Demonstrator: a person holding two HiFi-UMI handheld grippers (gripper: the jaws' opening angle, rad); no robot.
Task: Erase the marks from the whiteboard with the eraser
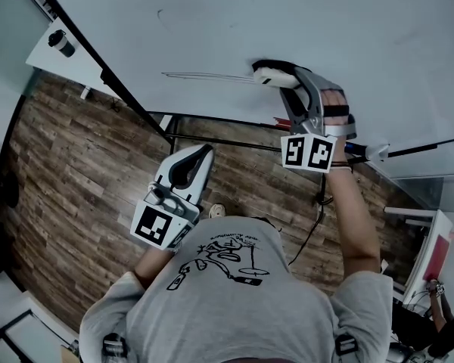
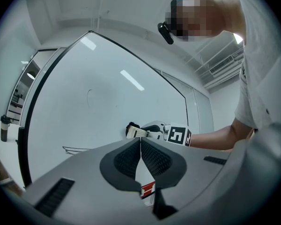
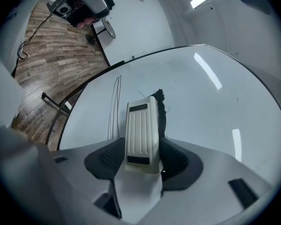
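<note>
Right gripper (image 3: 143,157) pinches the seemingly light, rigid eraser (image 3: 142,125) by its sides (felt against whiteboard (image 3: 201,116)), marks (image 3: 114,107) just past its fingers (image 3: 105,162); left gripper (image 2: 140,149) closed, empty.

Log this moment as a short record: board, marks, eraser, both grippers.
whiteboard: mostly clean, above a wood-plank floor
marks: thin long lines near the lower edge
eraser: white back, dark felt, at the lines' right end, apparently against the board
right gripper: shut on the eraser
left gripper: jaws together, empty, off the board
</note>
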